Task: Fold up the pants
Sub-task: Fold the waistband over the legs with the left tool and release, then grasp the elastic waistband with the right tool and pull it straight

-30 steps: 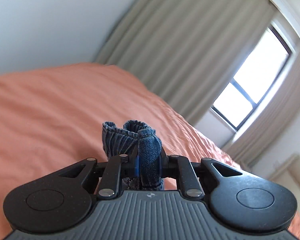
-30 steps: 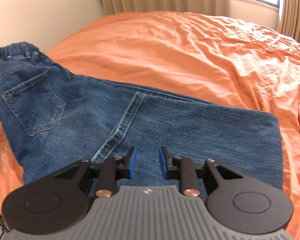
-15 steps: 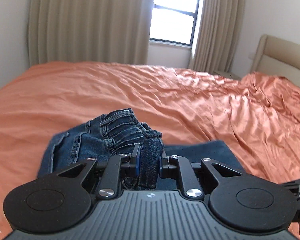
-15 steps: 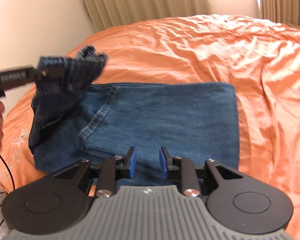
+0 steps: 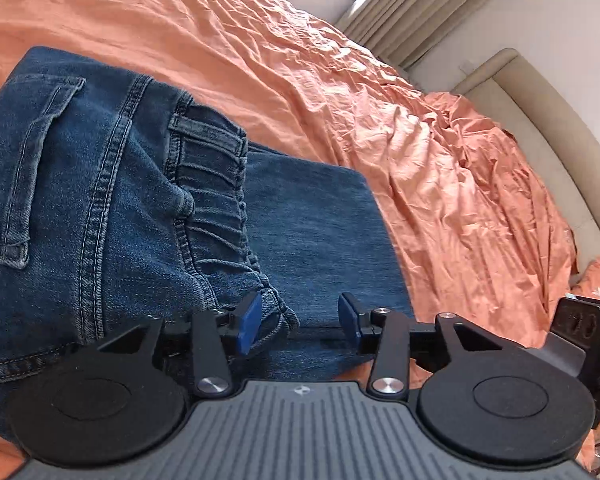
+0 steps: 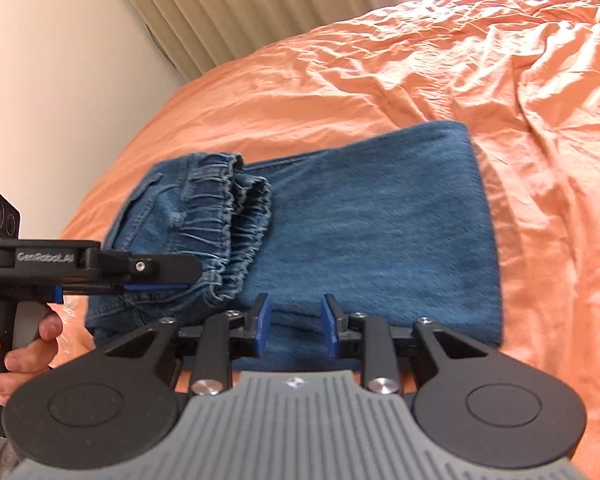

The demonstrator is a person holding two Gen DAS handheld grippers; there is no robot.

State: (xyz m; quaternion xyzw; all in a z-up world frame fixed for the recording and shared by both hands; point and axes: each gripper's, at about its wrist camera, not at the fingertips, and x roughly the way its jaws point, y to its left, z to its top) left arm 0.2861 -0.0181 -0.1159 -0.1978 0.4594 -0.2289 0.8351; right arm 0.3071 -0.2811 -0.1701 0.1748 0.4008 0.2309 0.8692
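the dark blue denim pants (image 6: 364, 236) lie folded on the bed's wrinkled orange sheet (image 6: 440, 64) — a flat, smooth slab of leg fabric with the gathered elastic waistband (image 6: 236, 216) doubled back on top of it, ribbed and puckered, a stitched back pocket (image 5: 24, 152) showing beside the heavy double seam. the left hand-held gripper (image 5: 298, 316) has just been opening; its blue pads stand apart, the waistband's corner by the left pad but not pinched. the right hand-held gripper (image 6: 294, 322) has just been opening too, its jaws parted over the near edge of the denim, gripping nothing. pleated beige curtains (image 6: 228, 4) hang behind.
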